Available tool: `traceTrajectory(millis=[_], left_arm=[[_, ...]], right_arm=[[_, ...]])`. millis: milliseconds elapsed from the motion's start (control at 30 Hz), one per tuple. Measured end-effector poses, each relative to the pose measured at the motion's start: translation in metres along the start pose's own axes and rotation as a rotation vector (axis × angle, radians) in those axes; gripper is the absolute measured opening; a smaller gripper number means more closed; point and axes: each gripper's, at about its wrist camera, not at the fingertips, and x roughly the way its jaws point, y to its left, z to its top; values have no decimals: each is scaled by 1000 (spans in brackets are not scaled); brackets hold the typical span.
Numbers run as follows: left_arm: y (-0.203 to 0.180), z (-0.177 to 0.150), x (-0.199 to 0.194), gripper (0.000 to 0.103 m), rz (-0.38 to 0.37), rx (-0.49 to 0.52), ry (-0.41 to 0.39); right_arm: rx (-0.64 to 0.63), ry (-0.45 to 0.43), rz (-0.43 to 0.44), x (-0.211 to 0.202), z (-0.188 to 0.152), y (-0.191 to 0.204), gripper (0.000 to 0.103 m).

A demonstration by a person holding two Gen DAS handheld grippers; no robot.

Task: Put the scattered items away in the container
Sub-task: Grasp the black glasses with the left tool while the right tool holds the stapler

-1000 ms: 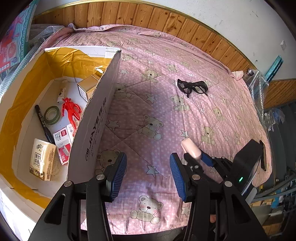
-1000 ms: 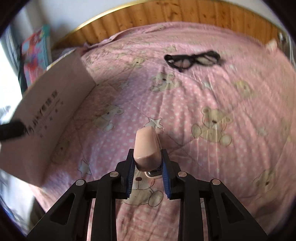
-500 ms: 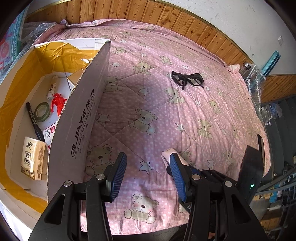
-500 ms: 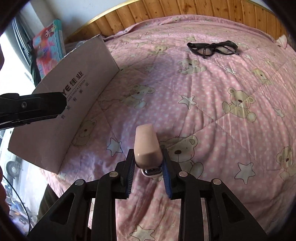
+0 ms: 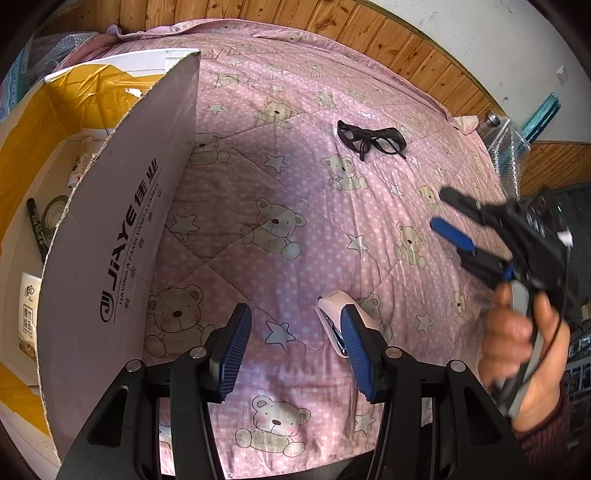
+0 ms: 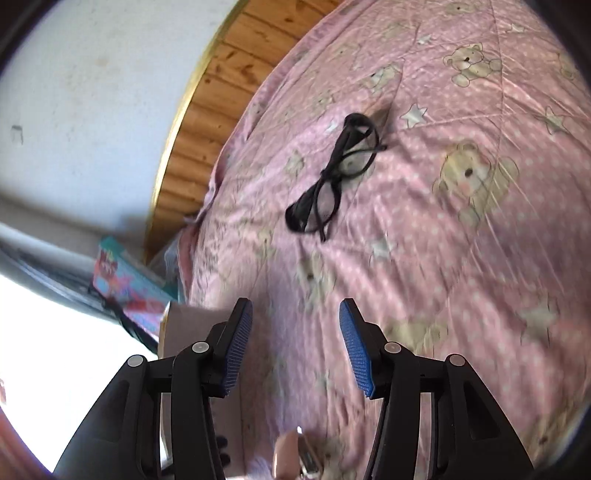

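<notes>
A pink stapler (image 5: 328, 314) lies on the pink bear quilt (image 5: 280, 184), just outside the right finger of my open left gripper (image 5: 294, 325); whether it touches the finger I cannot tell. A hand holds my right gripper (image 5: 439, 207) above the quilt's right side, open and holding nothing. In the right wrist view the right gripper (image 6: 295, 317) is tilted, with the stapler (image 6: 291, 458) blurred at the bottom edge. Black glasses (image 5: 371, 138) (image 6: 334, 177) lie farther up the quilt. The cardboard box (image 5: 122, 229) stands at the left.
Inside the box lie a black marker (image 5: 37, 229), a tape roll (image 5: 55, 210), a tissue pack (image 5: 27, 314) and a small tube (image 5: 79, 170). Wood panelling (image 5: 369, 33) borders the bed's far side. Bubble wrap (image 5: 506, 147) sits at the right edge.
The right gripper opened and let go of the pink stapler, which now lies on the quilt. It then lifted away to the right and tilted. The left gripper stayed open.
</notes>
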Motion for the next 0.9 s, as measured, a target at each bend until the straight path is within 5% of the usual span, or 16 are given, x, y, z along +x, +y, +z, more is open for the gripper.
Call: traceTrajectory(millis=[200, 267, 400, 433, 467, 533, 667, 800, 900], left_arm=[[7, 5, 6, 52, -7, -28, 11], [12, 6, 10, 52, -3, -42, 20], [19, 8, 19, 52, 9, -65, 38], [20, 8, 21, 52, 10, -71, 42], [20, 9, 23, 52, 12, -73, 45], [19, 9, 25, 52, 13, -72, 51], [11, 12, 24, 53, 4, -49, 44], [4, 8, 30, 54, -6, -38, 59], [-4, 1, 37, 55, -27, -40, 83]], right_arm=[[170, -42, -42, 79, 68, -29, 51], [157, -78, -38, 90, 82, -15, 57], [74, -78, -139, 121, 100, 5, 55], [25, -65, -196, 126, 103, 14, 48], [-24, -41, -267, 131, 104, 19, 18], [-57, -35, -269, 130, 102, 19, 17], [-128, 26, -207, 90, 66, 22, 13], [-252, 214, -136, 36, -2, 15, 14], [-379, 353, -169, -5, -61, 4, 15]])
